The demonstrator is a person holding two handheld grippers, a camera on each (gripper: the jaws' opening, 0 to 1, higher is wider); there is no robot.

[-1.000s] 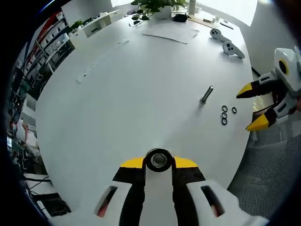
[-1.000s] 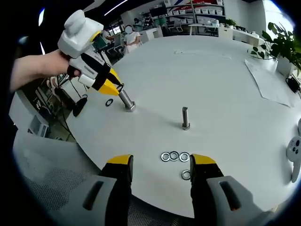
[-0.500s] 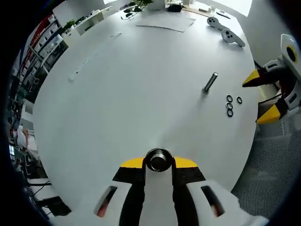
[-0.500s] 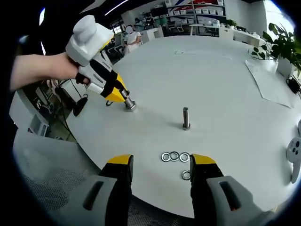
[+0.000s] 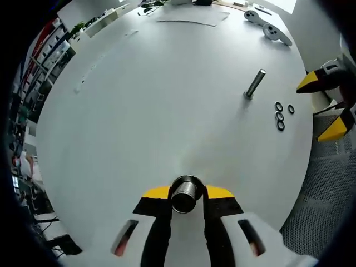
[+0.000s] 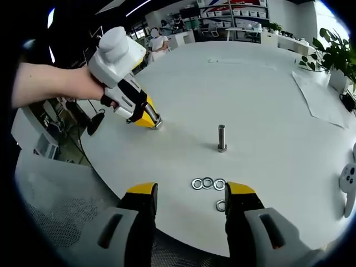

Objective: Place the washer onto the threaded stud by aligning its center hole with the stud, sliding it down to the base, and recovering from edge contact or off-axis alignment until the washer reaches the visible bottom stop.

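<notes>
The left gripper (image 6: 146, 118) is down at the white table (image 6: 267, 100), its yellow jaws clamped on a metal stud (image 5: 185, 194) near the edge. The right gripper (image 6: 189, 192) hangs with jaws apart just above four washers (image 6: 208, 184) lying flat. A second threaded stud (image 6: 222, 138) stands upright beyond them, seemingly bare, though its base is small.
</notes>
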